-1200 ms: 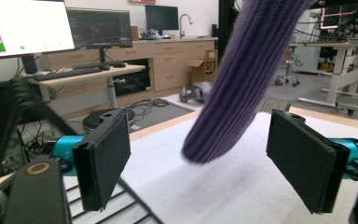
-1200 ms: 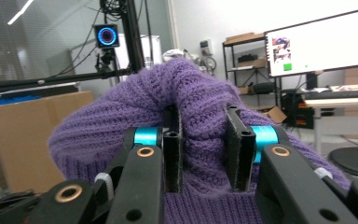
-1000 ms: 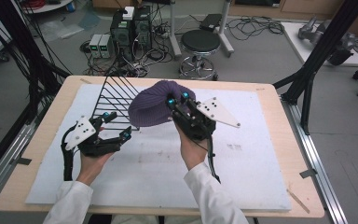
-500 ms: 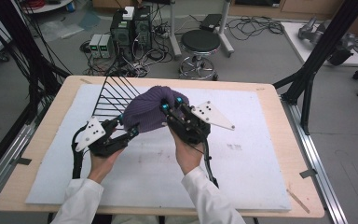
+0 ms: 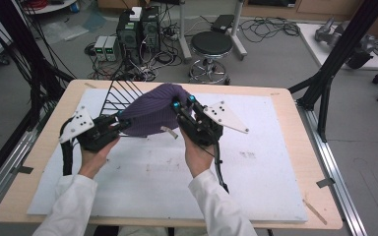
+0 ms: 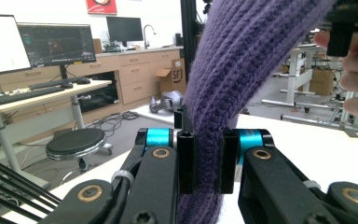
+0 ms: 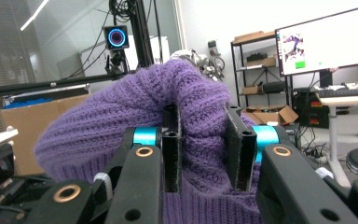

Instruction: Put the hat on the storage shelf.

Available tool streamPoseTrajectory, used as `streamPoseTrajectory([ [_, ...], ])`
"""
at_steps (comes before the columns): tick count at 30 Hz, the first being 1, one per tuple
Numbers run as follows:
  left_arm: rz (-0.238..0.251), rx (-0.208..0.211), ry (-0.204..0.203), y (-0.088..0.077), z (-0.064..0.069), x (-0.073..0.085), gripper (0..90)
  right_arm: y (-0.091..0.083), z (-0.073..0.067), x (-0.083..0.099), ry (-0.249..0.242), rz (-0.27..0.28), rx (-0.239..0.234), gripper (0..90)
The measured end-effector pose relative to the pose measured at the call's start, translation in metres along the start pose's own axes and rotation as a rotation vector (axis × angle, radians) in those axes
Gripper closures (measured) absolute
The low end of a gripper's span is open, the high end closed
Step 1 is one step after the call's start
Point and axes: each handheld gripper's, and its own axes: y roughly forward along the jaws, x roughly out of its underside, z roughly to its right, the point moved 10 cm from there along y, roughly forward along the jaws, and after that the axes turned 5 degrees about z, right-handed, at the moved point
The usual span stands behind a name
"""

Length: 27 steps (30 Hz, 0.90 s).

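A fixed camera is looking forward and down from above the person's side of the wooden table, taking in the lab floor beyond. Two close cameras are riding on the left gripper and right gripper, each looking along its own black jaws. All three are sharing the purple knit beanie.

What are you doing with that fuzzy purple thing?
A person is holding a purple knitted wool hat up over the white-topped table with two pairs of tongs, one in each hand. The left tongs have just been closing and now pinch a fold of the hat's edge. The right tongs are clamped on another bunch of the knit. A black wire rack stands behind the hat.
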Motion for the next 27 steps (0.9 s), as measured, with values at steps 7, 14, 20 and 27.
streamPoseTrajectory([
  [7, 0.048, -0.005, -0.060, -0.009, -0.038, -0.037, 82.6, 0.021, -0.018, -0.014, -0.053, 0.023, 0.000, 72.1],
  [14, 0.052, 0.007, -0.047, -0.011, -0.059, -0.065, 82.7, 0.040, -0.032, -0.032, -0.063, 0.070, 0.008, 72.2],
  [20, 0.041, -0.021, -0.027, -0.013, -0.071, -0.072, 82.5, 0.050, -0.039, -0.035, -0.055, 0.068, 0.013, 72.1],
  [27, 0.052, -0.042, -0.037, -0.009, -0.084, -0.066, 82.5, 0.054, -0.043, -0.029, -0.057, 0.052, 0.013, 72.0],
])
